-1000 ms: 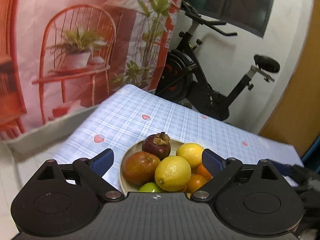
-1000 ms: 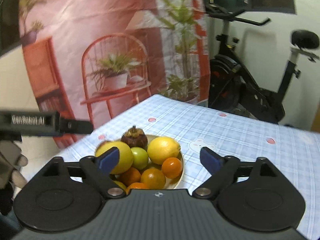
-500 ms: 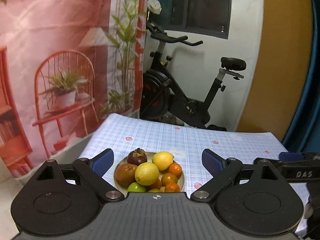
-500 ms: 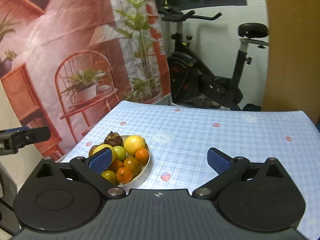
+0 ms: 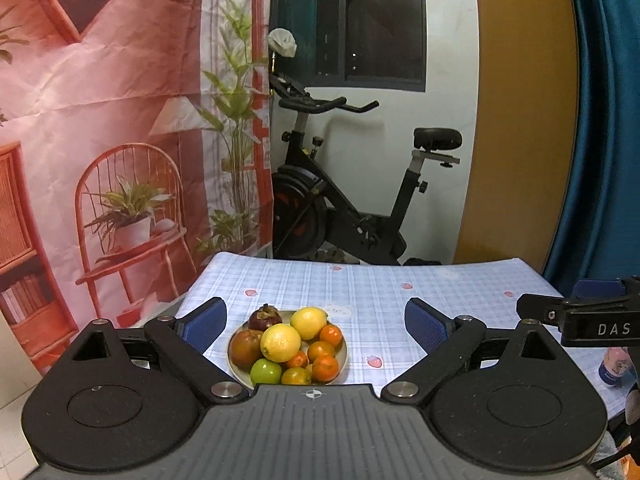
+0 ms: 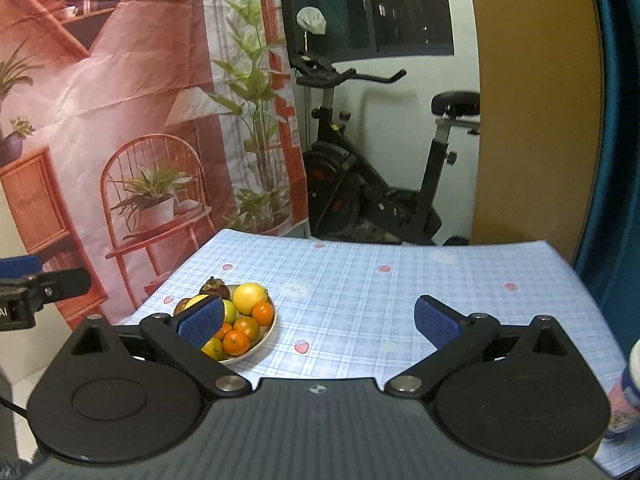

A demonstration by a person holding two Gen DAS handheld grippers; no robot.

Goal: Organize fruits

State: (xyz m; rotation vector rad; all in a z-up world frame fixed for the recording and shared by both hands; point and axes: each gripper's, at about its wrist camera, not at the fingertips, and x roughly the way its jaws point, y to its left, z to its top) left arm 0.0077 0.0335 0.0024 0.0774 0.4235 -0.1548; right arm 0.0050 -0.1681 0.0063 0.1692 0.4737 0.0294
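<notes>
A beige plate [image 5: 344, 360] [image 6: 269, 334] on the checked tablecloth [image 5: 380, 292] [image 6: 360, 280] holds two lemons [image 5: 281, 342], a dark mangosteen [image 5: 263, 317], a reddish-brown fruit [image 5: 245, 349], a green fruit [image 5: 265, 372] and several small oranges [image 5: 325, 368]. My left gripper [image 5: 316, 324] hangs open above and short of the plate, nothing between its blue pads. My right gripper [image 6: 318, 322] is open too, held back from the table, its left finger [image 6: 200, 322] hiding part of the fruit. Each gripper's tip shows at the edge of the other's view.
A small pink-and-white bottle [image 5: 612, 368] [image 6: 624, 392] stands near the table's right front. Behind the table are an exercise bike [image 5: 352, 208], a printed backdrop [image 5: 120, 140], a wooden door [image 5: 520, 120] and a blue curtain [image 5: 608, 120].
Both grippers have pulled back and risen from the plate, so the fruit looks much smaller and more of the table and room shows. The right jaws widened a little.
</notes>
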